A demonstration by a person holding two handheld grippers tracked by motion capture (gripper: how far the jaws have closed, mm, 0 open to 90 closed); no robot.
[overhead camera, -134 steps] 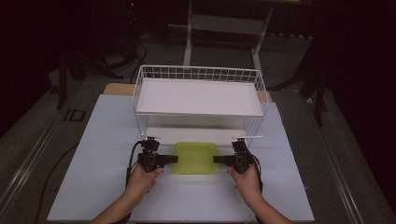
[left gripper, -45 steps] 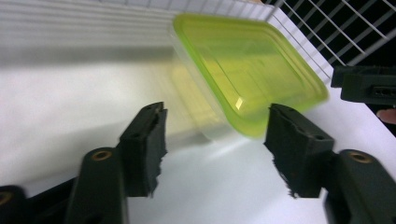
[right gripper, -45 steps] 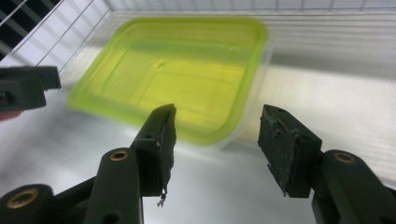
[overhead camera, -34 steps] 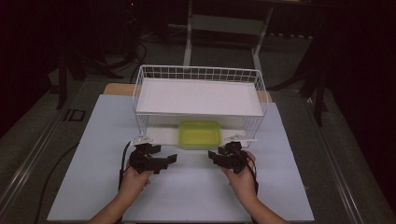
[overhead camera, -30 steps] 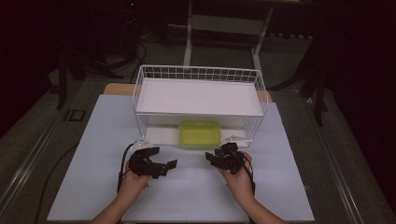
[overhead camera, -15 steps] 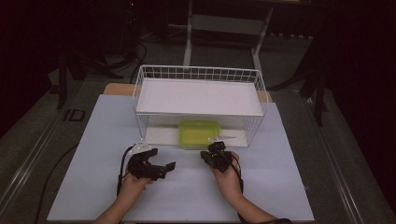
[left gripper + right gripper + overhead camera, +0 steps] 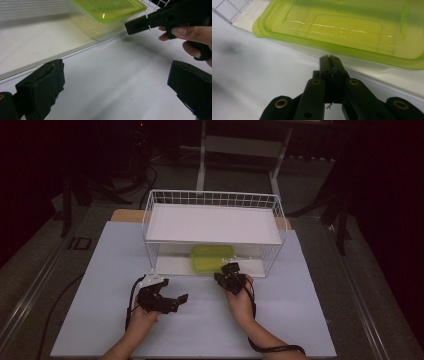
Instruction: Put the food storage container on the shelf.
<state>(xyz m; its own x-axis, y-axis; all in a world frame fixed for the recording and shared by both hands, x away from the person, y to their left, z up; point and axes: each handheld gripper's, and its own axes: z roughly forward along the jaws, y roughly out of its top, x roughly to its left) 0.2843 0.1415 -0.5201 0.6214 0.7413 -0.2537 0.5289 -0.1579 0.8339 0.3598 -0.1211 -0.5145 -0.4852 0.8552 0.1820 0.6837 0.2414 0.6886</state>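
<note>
Fingers of the right gripper [image 7: 329,58] are pressed together with nothing between them, their tips just short of the near edge of the green lidded box [image 7: 342,27]; that box sits just ahead of them on the lower shelf of the white wire basket [image 7: 150,227]; fingers of the left gripper [image 7: 172,301] stand wide apart over the bare white table [image 7: 300,320], the box well beyond them.

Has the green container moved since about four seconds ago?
Yes. The green container was out on the white mat between the two claws; now it sits farther back, under the shelf of the wire basket, with the shut right claw at its front edge.
</note>
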